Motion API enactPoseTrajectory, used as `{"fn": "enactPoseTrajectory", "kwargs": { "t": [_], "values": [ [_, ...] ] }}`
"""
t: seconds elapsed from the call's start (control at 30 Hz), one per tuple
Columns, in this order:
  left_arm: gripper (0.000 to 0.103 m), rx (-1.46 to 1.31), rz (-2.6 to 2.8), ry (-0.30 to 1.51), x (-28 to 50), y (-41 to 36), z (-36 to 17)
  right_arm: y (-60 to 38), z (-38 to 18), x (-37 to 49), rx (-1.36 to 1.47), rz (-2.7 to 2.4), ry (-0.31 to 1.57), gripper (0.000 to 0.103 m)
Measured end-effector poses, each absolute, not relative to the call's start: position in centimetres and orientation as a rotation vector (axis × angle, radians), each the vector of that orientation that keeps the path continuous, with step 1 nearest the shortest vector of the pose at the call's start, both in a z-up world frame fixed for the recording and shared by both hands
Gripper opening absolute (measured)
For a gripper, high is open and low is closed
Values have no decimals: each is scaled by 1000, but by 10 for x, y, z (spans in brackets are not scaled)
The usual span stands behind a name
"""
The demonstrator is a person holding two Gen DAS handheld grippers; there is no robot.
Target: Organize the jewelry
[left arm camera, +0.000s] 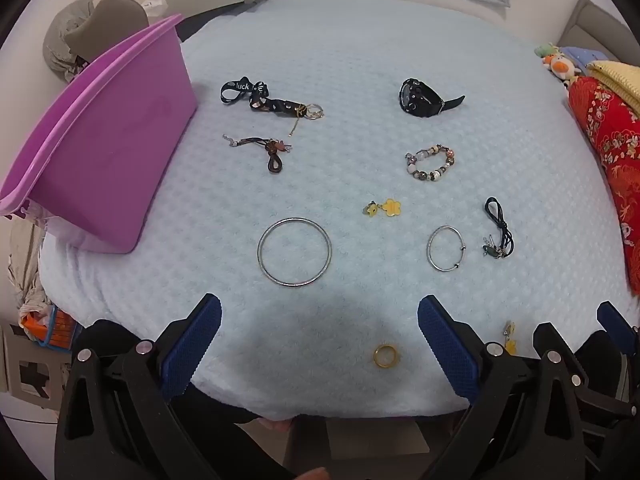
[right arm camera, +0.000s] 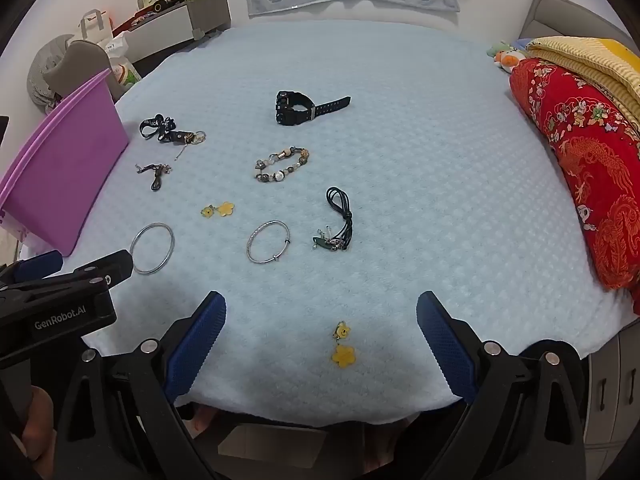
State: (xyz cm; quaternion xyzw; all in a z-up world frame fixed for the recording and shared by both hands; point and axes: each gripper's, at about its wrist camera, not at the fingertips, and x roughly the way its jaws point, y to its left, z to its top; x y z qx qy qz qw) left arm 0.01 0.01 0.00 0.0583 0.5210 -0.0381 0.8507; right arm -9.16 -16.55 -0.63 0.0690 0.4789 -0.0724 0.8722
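Pale blue blanket (left arm camera: 360, 48), purple bin (left arm camera: 100, 152), black watch (left arm camera: 420, 96), bangles (left arm camera: 295, 253), gold ring (left arm camera: 386, 356)

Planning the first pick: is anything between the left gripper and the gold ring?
Nothing visible. The gold ring lies alone on the blue blanket, between the open fingers of the left gripper.

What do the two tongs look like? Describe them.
Both tongs, left and right, have black plastic frames with silver rivets and two fingers faced with blue ridged pads. The right camera shows white "GenRobot.AI" lettering on the left one's black body.
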Motion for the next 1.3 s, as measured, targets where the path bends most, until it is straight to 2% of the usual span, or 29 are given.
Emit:
{"fn": "enactPoseTrajectory", "kwargs": {
  "t": [1.3],
  "values": [
    [97,131,-71,1098,-2,0,-1,-165,-6,-92,149,-152,998,92]
  ]
}}
